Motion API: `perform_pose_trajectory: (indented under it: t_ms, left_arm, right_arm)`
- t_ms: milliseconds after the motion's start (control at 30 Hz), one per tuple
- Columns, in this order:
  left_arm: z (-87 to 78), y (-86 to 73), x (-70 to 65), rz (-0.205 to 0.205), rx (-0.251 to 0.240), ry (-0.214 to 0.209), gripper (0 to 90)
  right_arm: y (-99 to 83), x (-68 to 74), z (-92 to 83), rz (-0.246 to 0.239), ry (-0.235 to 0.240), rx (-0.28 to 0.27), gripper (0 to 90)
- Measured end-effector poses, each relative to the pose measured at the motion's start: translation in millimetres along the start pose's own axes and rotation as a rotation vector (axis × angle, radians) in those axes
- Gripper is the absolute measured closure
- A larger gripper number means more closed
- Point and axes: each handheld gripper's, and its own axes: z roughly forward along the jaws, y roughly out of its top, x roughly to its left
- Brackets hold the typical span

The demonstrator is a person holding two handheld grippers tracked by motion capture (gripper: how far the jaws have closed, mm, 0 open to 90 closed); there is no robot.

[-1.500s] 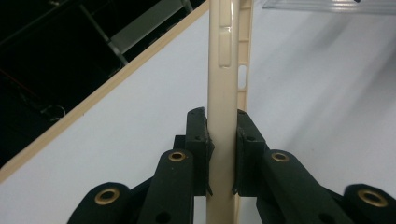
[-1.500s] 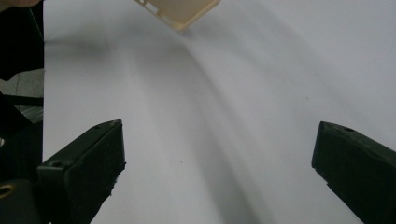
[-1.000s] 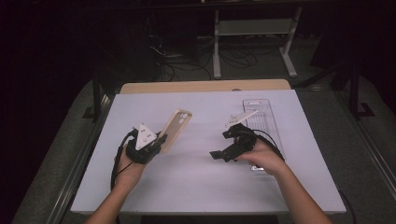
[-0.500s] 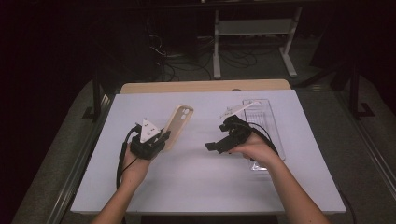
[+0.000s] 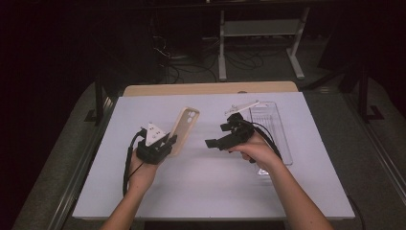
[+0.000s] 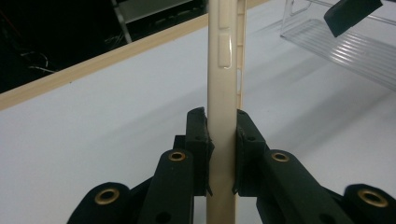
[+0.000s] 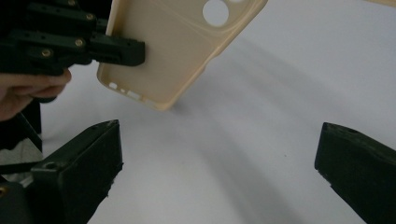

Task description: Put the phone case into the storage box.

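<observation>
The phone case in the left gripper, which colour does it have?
The phone case is a pale cream-beige; the right gripper view shows it best.

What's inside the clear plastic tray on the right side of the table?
The clear tray looks empty where visible: its ribbed bottom shows through. The person's right hand and right hand-held gripper cover its near left part, so that stretch is unknown.

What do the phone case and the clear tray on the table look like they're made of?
The phone case looks like soft silicone or rubbery plastic: cream, matte, with moulded side buttons and rounded edges, clamped in the left gripper. Whether it flexes cannot be told. The tray looks like rigid clear plastic, possibly acrylic: see-through, with bright glossy edges and a ribbed floor.
</observation>
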Motion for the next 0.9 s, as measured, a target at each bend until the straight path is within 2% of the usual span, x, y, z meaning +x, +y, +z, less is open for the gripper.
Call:
perform_pose_trajectory:
  t_ms: [67,100,233,300,333,433,533,767,833,900]
  left_arm:
    - [-0.4,-1.0,-0.9,0.001,-0.003,-0.001,79.0]
    - [-1.2,-0.8,-1.0,0.010,0.002,0.001,79.0]
    - [-1.5,-1.0,-4.5,0.004,-0.004,0.000,79.0]
    - [-0.7,-0.8,-5.9,0.022,-0.008,-0.001,79.0]
    - [0.2,-1.4,-8.0,0.010,-0.009,-0.005,79.0]
    - [1.5,-2.1,-10.5,0.027,-0.004,-0.010,79.0]
    - [2.3,-3.0,-11.9,0.026,-0.008,-0.011,79.0]
    - [1.7,-2.8,-12.1,0.022,-0.017,-0.012,79.0]
    - [1.4,-2.8,-12.1,0.031,-0.015,-0.011,79.0]
    - [1.2,-3.1,-13.5,0.015,-0.018,-0.012,79.0]
  right_arm:
    - [-0.6,-0.1,0.9,0.018,0.006,-0.006,0.3]
    - [-1.0,-0.2,1.7,0.021,0.007,-0.009,0.3]
    - [-2.5,-0.9,5.5,0.027,0.020,-0.023,0.3]
    - [-3.1,-1.3,7.2,0.029,0.024,-0.033,0.3]
    - [-3.4,-0.6,8.0,0.041,0.026,-0.033,0.3]
    - [-4.9,-1.1,11.1,0.043,0.028,-0.051,0.3]
    - [-5.8,-0.6,13.3,0.068,0.045,-0.053,0.3]
    - [-7.4,0.8,18.6,0.092,0.073,-0.073,0.3]
    - [-8.1,0.3,21.0,0.087,0.075,-0.080,0.3]
    - [-8.4,1.6,22.3,0.102,0.078,-0.079,0.3]
